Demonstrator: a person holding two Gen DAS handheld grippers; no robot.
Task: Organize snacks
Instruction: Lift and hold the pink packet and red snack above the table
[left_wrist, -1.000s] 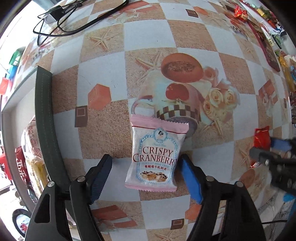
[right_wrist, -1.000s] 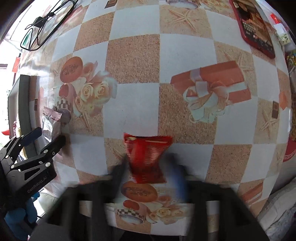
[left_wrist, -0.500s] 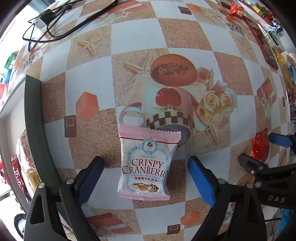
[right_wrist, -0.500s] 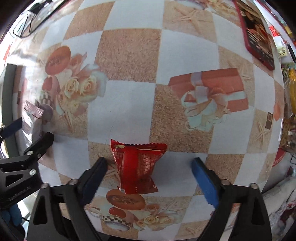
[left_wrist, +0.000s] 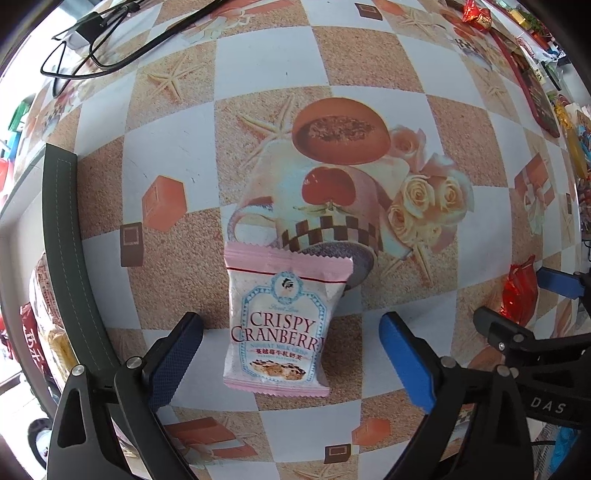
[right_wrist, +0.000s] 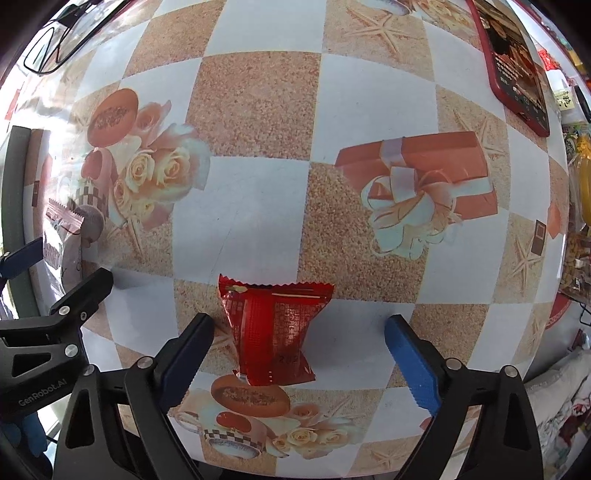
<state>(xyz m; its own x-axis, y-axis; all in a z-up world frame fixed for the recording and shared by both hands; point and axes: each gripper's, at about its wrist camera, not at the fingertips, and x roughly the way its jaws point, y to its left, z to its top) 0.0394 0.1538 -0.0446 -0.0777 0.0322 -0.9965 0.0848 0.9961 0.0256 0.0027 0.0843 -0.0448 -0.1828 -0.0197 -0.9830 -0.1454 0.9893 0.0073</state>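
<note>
My left gripper (left_wrist: 290, 354) is a black angular frame with silver screw heads along its arms; one finger pad (left_wrist: 173, 356) is dark navy and ribbed, the other bright blue. My right gripper (right_wrist: 297, 360) looks the same: black arms, silver screws, ribbed blue pads. From the right wrist view, the left gripper's body carries white "GenRobot.AI" lettering.

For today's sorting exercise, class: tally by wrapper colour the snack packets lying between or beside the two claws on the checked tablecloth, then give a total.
Pink-and-white packets: 1, the Crispy Cranberry packet, lying between the fingers of the open left claw.
Red packets: 1, the red packet, lying between the fingers of the open right claw.
Total: 2
</note>
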